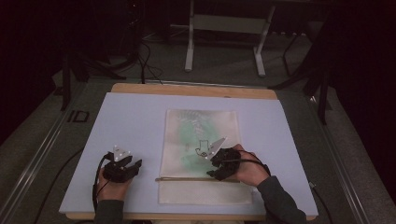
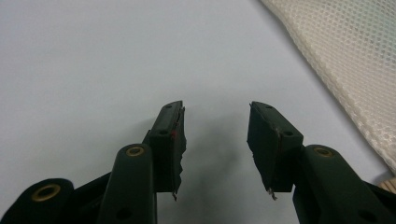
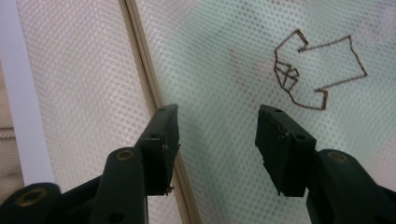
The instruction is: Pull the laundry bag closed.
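The mesh bag (image 1: pixel 201 154) lay flat on the tabletop (image 1: pixel 130 121), directly beneath the right tool (image 1: pixel 215 164) and off to the right of the left tool (image 1: pixel 127 169). Through the mesh a green item (image 1: pixel 189 135) showed faintly, and a brown outline figure (image 3: pixel 314 72) was stitched or printed on the face ahead of and to the right of the right tool's jaws. A tan strip (image 3: pixel 149 79), apparently the zip or closure seam, ran across the bag and passed under the inner edge of that tool's left jaw.

The right tool stood open, jaws apart over the mesh, holding nothing. The left tool (image 2: pixel 217 140) also stood open and empty over bare tabletop, with the bag's edge (image 2: pixel 345 70) ahead and to its right, clear of both jaws.

Risks, as judged:
- The mesh was thin and lay flush; jaws closing from above could slip off without gathering any fabric, or pinch only the top layer.
- A pull by the right tool alone would likely drag the whole bag across the smooth tabletop, since the left tool was not steadying it.
- The jaws straddled mesh beside the strip rather than the strip itself, so a grip there might miss the closure.
- Whether a zip puller was present could not be determined.
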`<state>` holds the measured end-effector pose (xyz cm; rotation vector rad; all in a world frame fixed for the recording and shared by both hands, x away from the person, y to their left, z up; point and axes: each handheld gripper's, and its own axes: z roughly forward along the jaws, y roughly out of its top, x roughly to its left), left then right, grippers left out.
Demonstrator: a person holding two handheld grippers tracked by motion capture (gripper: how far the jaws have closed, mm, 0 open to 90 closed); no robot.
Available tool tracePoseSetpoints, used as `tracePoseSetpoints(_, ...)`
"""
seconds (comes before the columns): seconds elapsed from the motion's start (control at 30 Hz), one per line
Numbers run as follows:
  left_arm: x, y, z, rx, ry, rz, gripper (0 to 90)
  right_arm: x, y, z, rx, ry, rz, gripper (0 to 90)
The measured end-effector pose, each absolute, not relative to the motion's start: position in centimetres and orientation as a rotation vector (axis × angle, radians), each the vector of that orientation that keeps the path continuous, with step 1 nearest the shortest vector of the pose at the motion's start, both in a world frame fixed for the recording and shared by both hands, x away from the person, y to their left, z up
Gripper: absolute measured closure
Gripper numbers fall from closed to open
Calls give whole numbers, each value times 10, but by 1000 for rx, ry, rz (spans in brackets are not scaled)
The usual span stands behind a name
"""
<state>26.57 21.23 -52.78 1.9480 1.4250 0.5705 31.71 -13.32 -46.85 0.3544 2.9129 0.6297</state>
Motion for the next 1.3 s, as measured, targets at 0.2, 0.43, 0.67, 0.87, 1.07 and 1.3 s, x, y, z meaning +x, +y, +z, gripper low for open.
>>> tracePoseSetpoints(0.2, 266, 213, -528, 1941, 1423, 569, 553, 316, -124, -470, 318, 2921, 641, 492)
tracePoseSetpoints(0.43, 266, 212, -528, 1950, 1420, 565, 550, 315, -114, -469, 296, 2929, 644, 491)
tracePoseSetpoints(0.67, 266, 213, -528, 1949, 1421, 569, 546, 314, -100, -468, 251, 2938, 647, 490)
tracePoseSetpoints(0.87, 267, 213, -528, 1952, 1421, 566, 544, 314, -92, -469, 235, 2946, 650, 491)
tracePoseSetpoints(1.07, 268, 213, -529, 1951, 1423, 565, 543, 315, -84, -472, 212, 2958, 656, 508)
tracePoseSetpoints(1.3, 267, 214, -529, 1948, 1425, 569, 540, 312, -71, -474, 179, 2975, 666, 532)
